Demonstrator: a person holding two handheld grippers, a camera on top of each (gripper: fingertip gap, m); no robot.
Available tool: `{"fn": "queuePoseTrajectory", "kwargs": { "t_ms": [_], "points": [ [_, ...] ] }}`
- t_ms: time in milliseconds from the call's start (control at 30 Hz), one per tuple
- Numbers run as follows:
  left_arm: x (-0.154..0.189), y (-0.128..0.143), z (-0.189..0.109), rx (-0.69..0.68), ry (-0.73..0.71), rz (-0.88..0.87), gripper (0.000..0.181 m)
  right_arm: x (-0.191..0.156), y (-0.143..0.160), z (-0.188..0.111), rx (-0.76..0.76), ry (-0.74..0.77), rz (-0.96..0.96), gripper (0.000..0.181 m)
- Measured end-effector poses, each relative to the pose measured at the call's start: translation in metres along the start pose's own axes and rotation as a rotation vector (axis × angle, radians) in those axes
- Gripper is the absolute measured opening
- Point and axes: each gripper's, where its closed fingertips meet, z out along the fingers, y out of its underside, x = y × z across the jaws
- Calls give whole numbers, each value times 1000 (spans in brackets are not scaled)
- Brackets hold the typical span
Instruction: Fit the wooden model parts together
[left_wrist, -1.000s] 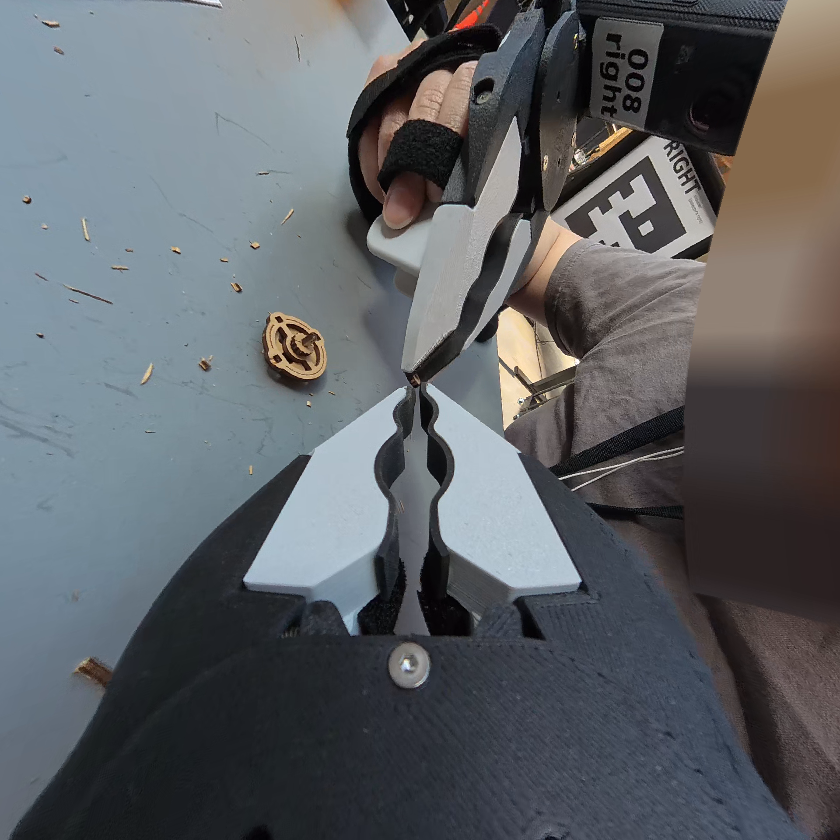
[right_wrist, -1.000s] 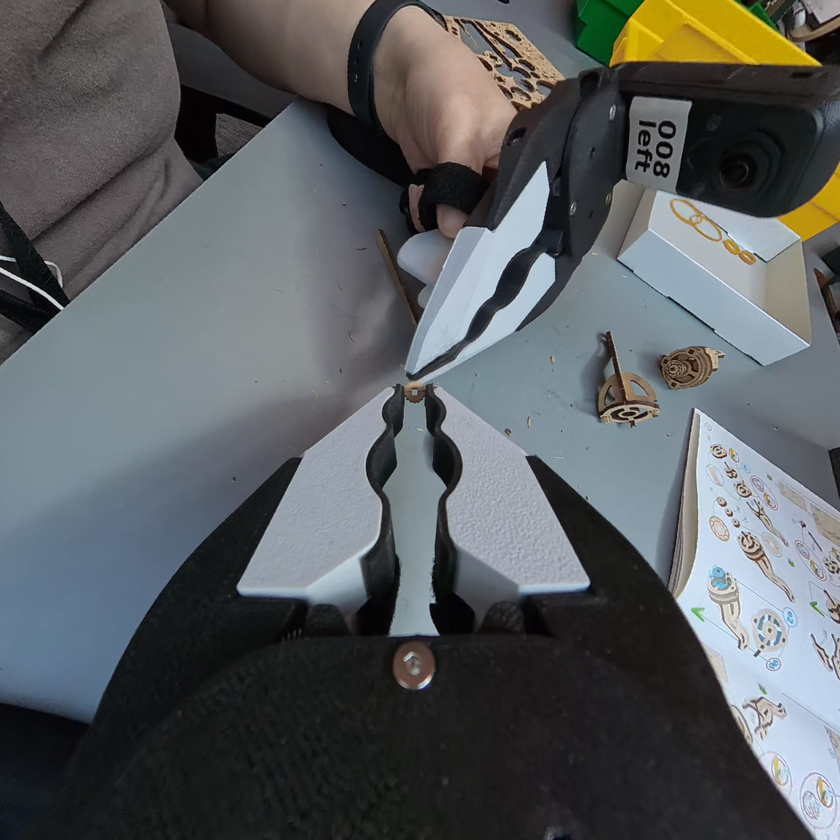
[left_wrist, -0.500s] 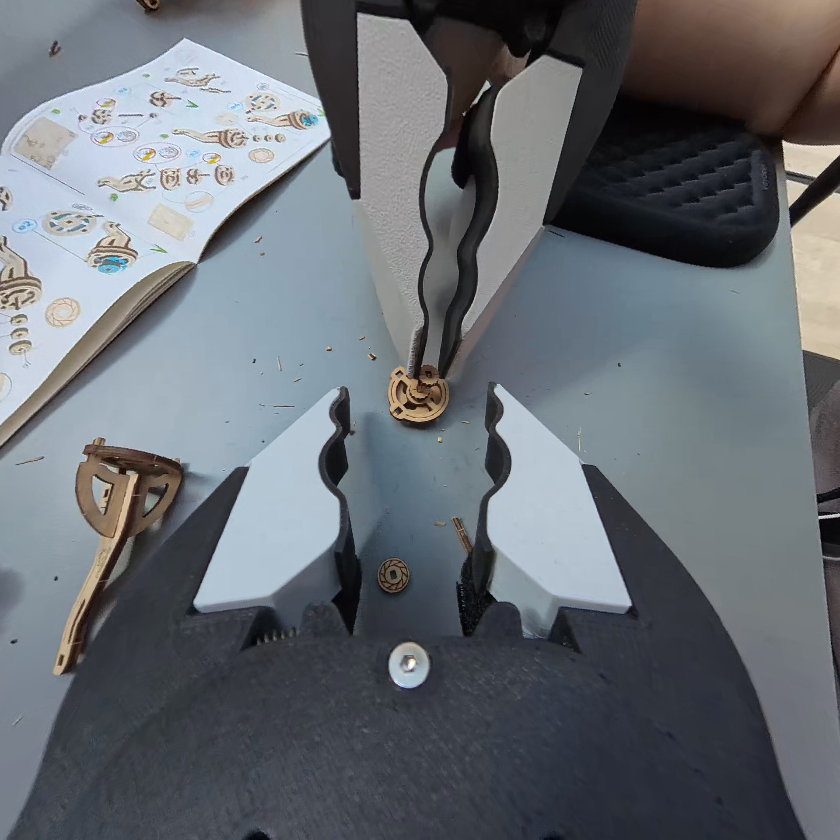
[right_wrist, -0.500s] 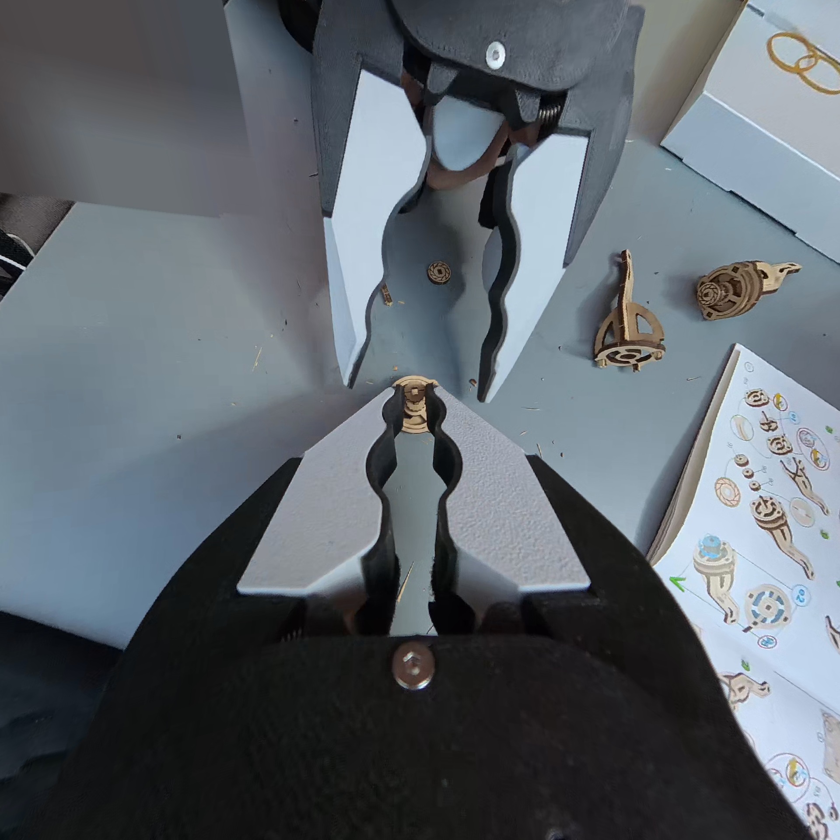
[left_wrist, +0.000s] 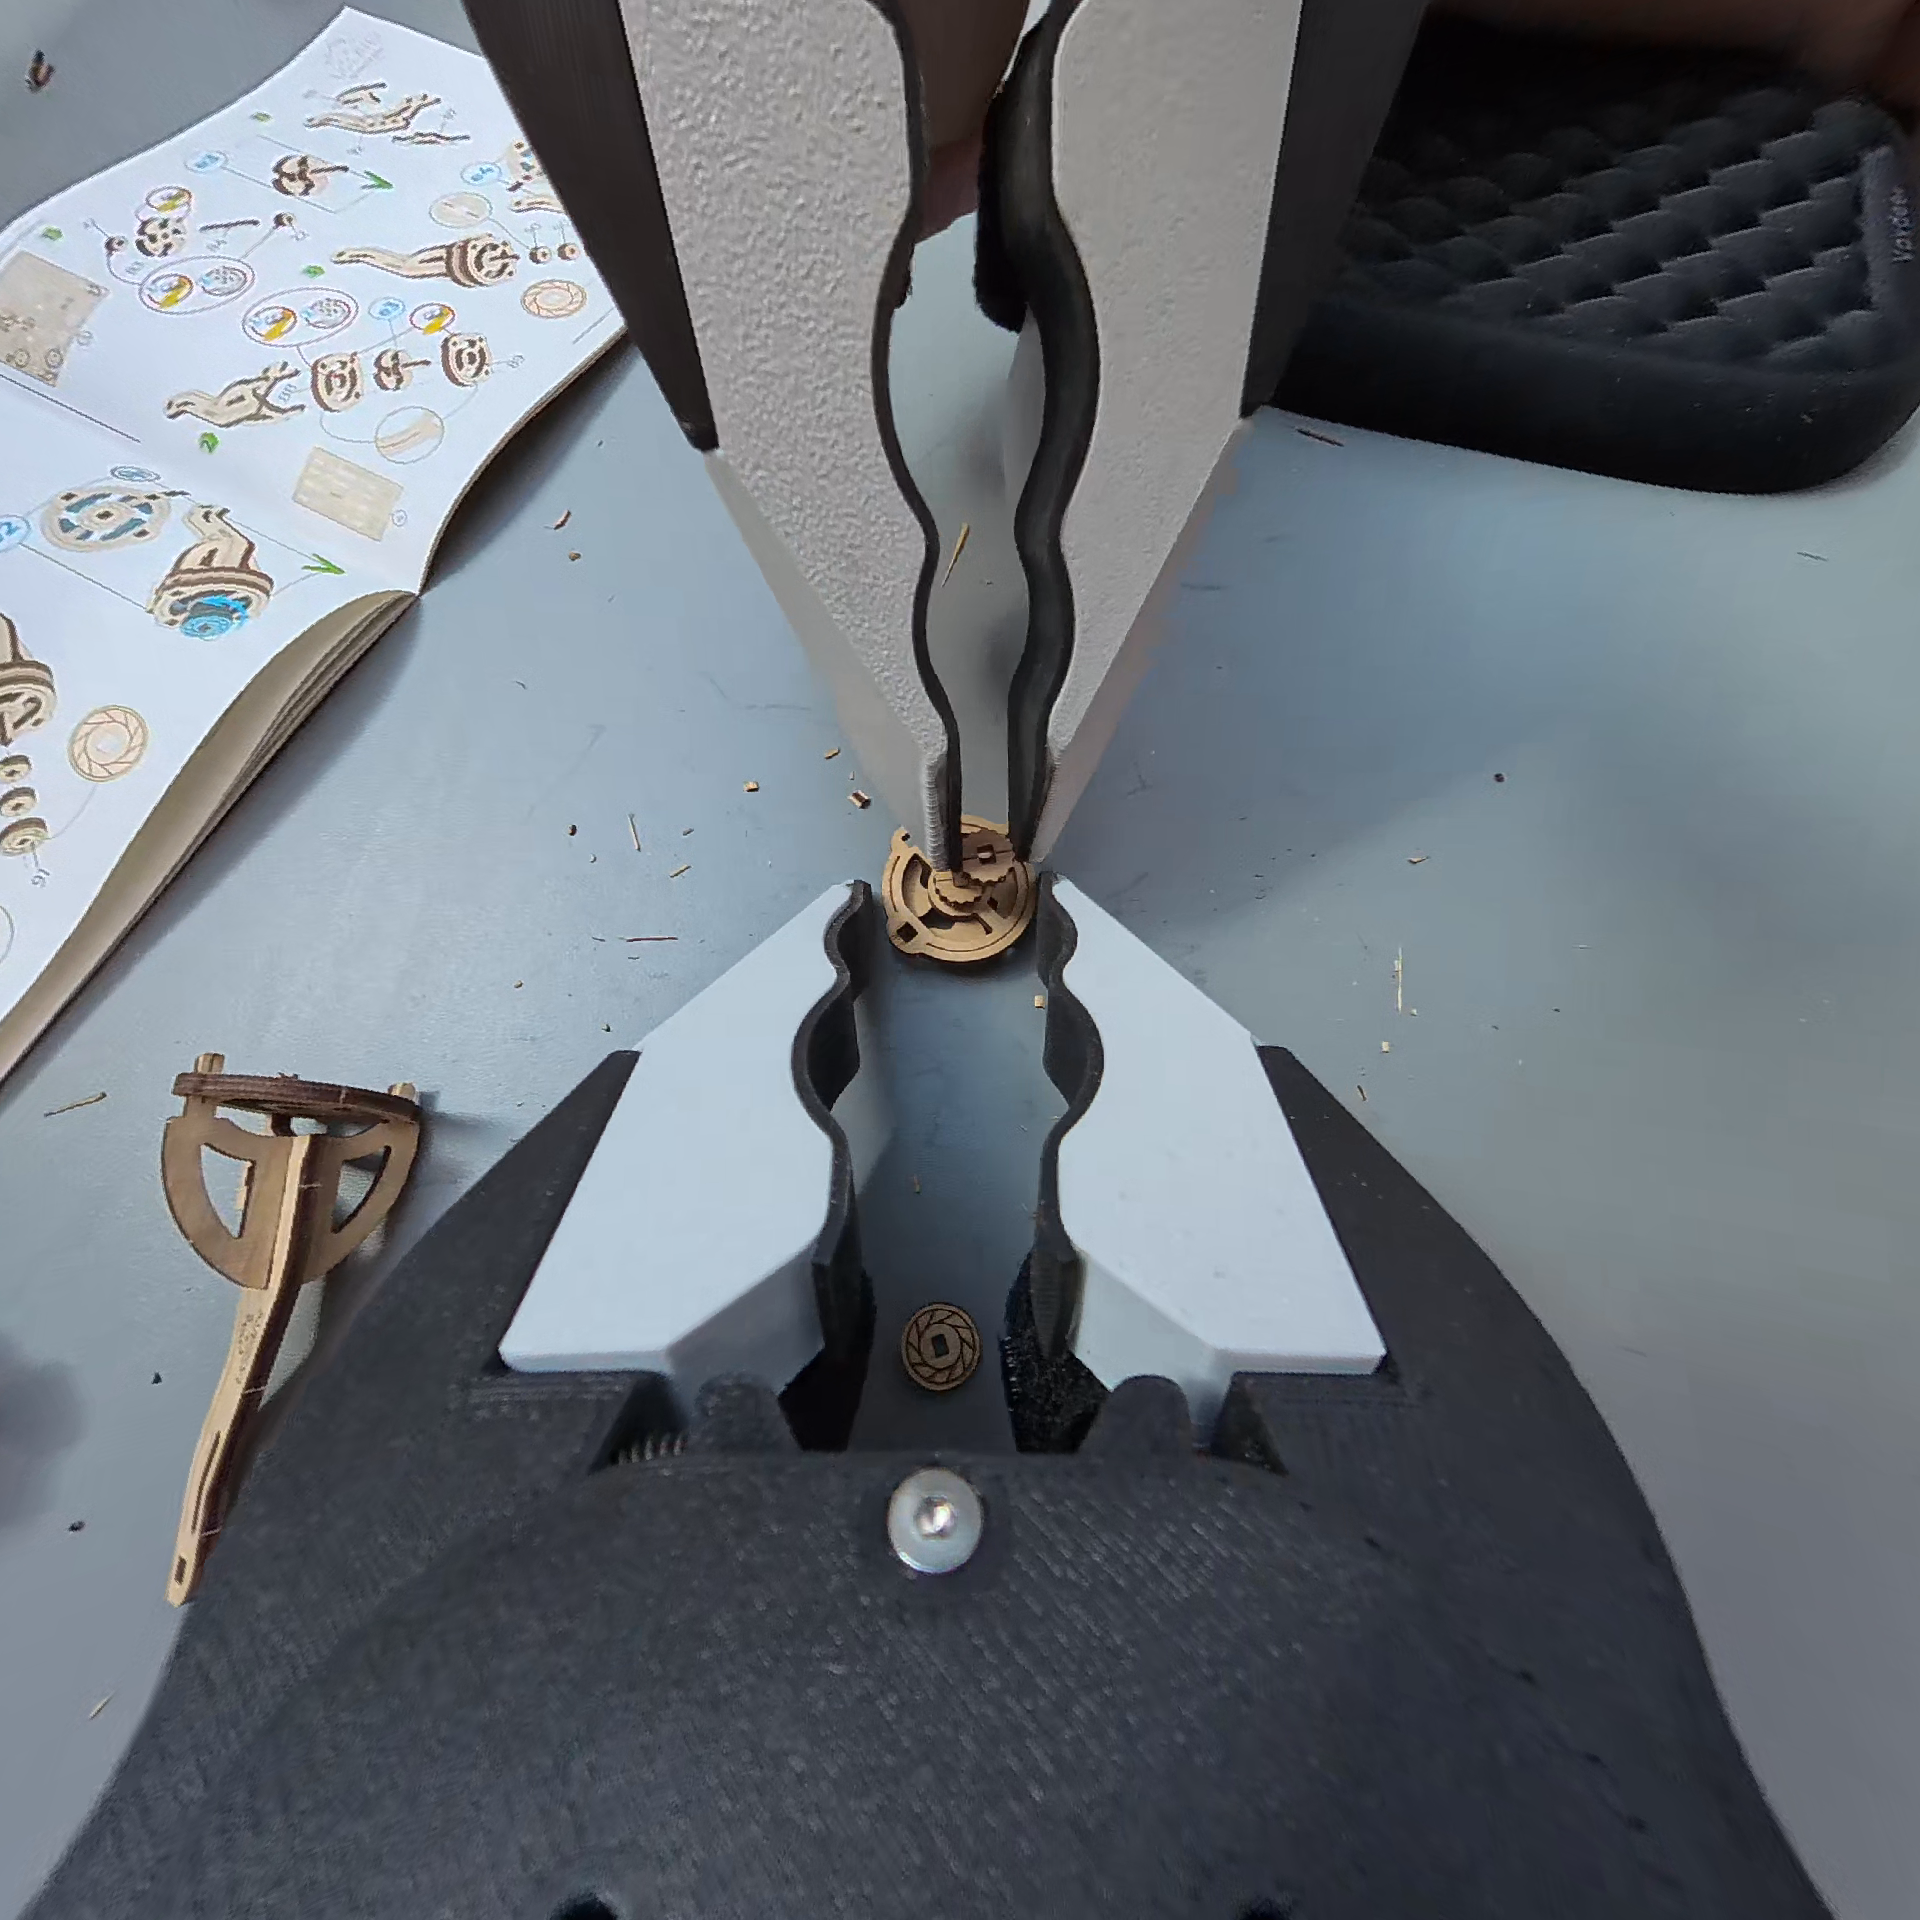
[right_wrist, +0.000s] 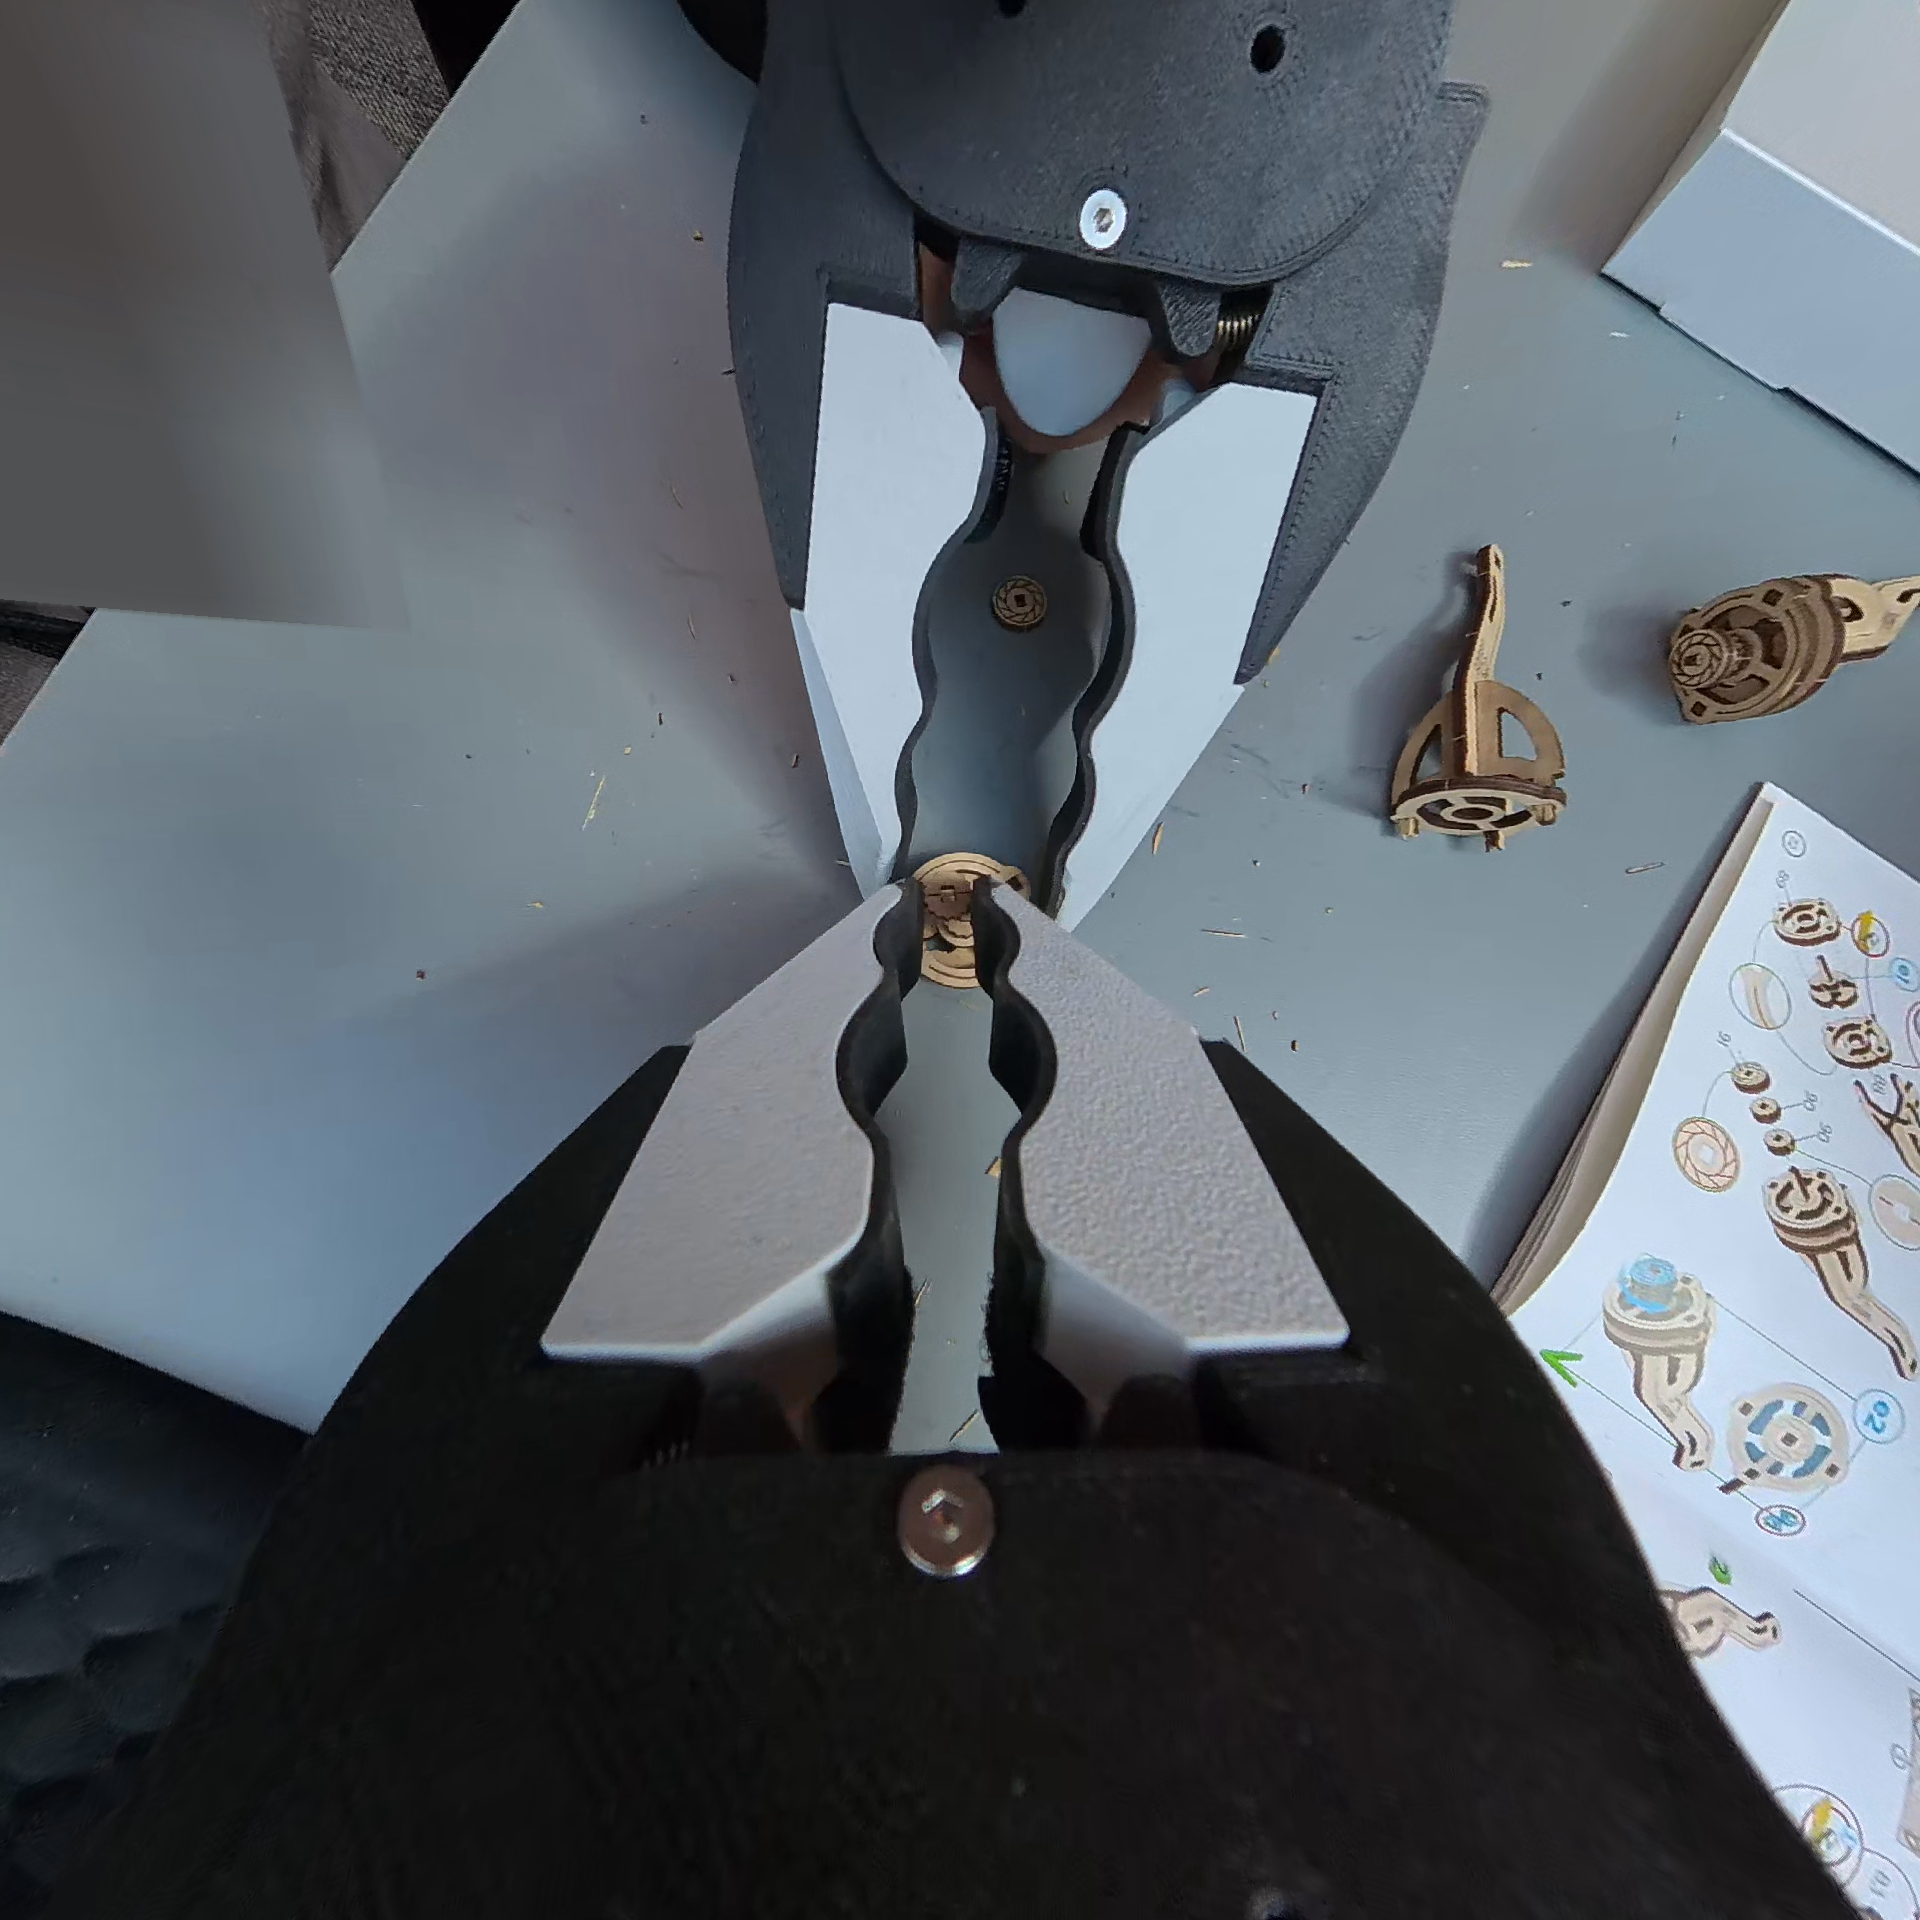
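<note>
The right gripper pinches the small gear atop the wooden disc; the left gripper, parted, flanks it (barely bracing); a skewed push could jam the gear or slide the disc.

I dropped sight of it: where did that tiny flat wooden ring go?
In the left wrist view, the small wooden ring lies flat on the grey table, between the left gripper fingers near their base.

The instruction booklet runs off the frame's left edge; the right gripper tips hide part of the round wooden assembly.
</note>
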Motion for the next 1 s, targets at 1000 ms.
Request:
{"fn": "queuePoseTrajectory", "kwargs": {
  "t_ms": [1000],
  "points": [
    [1, 0, 0, 0, -1, 14, 27, 4, 8, 7, -60, 10, 86, 8]
  ]
}}
